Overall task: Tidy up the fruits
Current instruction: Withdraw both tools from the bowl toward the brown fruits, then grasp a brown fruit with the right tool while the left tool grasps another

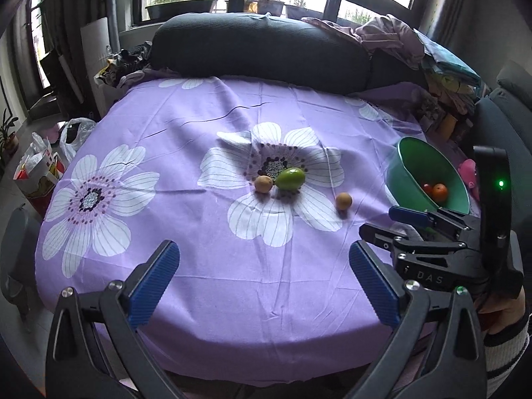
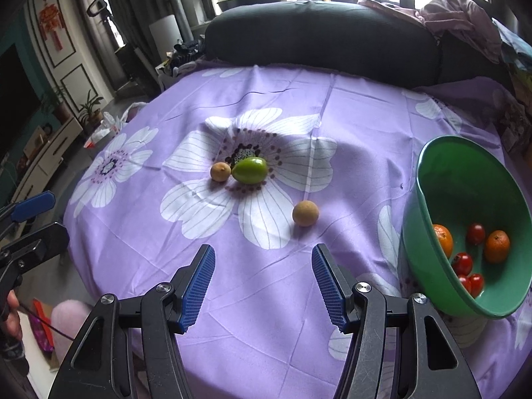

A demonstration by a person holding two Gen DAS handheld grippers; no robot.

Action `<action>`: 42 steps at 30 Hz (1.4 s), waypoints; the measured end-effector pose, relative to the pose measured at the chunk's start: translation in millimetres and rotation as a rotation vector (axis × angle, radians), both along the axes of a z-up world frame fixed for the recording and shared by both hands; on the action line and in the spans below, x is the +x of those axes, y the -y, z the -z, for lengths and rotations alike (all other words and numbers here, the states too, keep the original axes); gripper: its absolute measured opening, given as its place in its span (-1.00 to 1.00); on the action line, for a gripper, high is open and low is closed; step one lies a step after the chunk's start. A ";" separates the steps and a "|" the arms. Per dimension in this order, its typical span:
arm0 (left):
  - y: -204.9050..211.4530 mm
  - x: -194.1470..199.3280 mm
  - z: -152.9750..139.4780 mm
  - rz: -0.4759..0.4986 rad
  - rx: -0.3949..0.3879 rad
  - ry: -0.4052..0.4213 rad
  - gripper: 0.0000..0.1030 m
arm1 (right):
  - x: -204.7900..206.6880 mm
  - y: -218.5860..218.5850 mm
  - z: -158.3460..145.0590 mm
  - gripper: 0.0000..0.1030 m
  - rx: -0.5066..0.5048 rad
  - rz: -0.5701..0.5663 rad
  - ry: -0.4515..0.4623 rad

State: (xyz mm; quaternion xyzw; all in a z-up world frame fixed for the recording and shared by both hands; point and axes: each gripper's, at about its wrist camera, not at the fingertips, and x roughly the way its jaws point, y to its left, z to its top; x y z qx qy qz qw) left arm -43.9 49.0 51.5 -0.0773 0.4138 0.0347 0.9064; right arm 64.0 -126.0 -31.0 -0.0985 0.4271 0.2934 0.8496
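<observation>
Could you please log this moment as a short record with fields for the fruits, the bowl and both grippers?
surface: purple floral cloth
loose fruit: green fruit touching a small brown fruit; another brown fruit apart, nearer the bowl
bowl: green bowl, tilted, holding oranges and small red fruits
left gripper: open, empty
right gripper: open, empty

Mango (image 2: pixel 249 170) in the middle of the tablecloth (image 2: pixel 266 299), one longan (image 2: pixel 220 172) touching its left side, another longan (image 2: pixel 305 213) apart at front right, bowl (image 2: pixel 442 153) at far right, tangerines (image 2: pixel 496 246) and cherry tomatoes (image 2: pixel 463 263) in it
</observation>
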 end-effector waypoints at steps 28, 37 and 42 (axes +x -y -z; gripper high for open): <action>-20.1 96.0 57.8 0.151 -0.021 -0.063 0.72 | 41.3 -5.6 29.1 0.19 -0.093 0.034 0.008; -21.4 133.0 78.6 0.203 -0.005 -0.130 0.39 | 66.3 -11.4 41.3 0.10 -0.116 0.022 -0.028; -23.9 144.9 88.1 0.211 -0.002 -0.158 0.11 | 73.3 -15.5 46.9 0.00 -0.127 0.009 -0.038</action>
